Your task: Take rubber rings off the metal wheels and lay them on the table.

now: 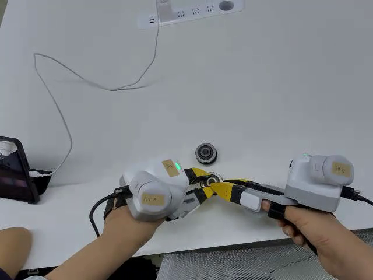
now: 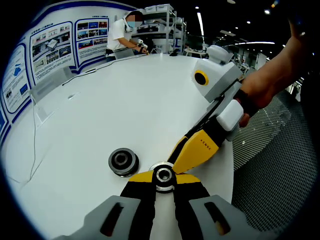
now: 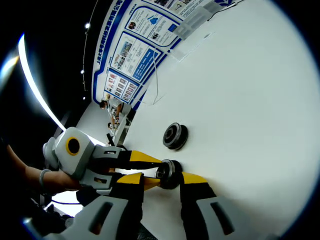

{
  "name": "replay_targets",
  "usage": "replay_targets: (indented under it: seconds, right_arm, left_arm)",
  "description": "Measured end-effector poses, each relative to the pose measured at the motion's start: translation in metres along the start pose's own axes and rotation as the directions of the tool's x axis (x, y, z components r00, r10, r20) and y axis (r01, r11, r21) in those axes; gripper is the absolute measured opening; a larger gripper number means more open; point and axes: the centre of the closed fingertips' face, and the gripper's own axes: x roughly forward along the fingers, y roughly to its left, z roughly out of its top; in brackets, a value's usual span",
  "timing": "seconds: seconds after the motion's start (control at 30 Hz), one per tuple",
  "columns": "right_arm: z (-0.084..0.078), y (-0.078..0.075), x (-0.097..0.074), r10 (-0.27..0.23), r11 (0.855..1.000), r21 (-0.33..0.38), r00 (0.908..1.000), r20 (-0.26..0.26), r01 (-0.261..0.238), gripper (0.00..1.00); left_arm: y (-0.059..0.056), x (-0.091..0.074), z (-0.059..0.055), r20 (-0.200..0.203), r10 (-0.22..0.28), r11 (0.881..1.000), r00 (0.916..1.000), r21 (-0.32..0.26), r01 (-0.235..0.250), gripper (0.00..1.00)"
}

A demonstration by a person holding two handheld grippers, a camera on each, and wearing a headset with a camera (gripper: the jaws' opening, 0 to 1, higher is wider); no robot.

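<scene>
Clamps a small metal wheel in the left gripper, jaws drawn narrow onto its two sides, apparently to keep it from turning or sliding while its ring is worked off. Brings the right gripper in from the right onto the same wheel, jaws narrow, one yellow tip against the rim. Cannot tell whether pinching rubber or merely touching metal. Holds both tools low at the near edge of the white table, probably so that a freed ring can be laid down at once. Leaves a second wheel, with a black rubber ring around it, lying flat just beyond, apart from both tools.
</scene>
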Motion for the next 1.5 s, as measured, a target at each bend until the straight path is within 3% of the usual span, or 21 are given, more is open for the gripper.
replay_targets:
  seconds: [0.4,1.5]
  right_arm:
    - [-0.0004,0.0028,0.0018,0.027,0.999,0.043,0.9996,-0.005,-0.026,0.33]
    - [0.0024,0.0057,-0.0018,0.035,0.999,0.025,0.9993,-0.012,-0.035,0.28]
  left_arm:
    - [-0.0005,-0.0002,-0.0008,0.004,0.000,1.000,1.0000,-0.001,0.000,0.13]
    - [0.0012,-0.0006,-0.0004,0.009,-0.001,1.000,1.0000,-0.006,0.001,0.13]
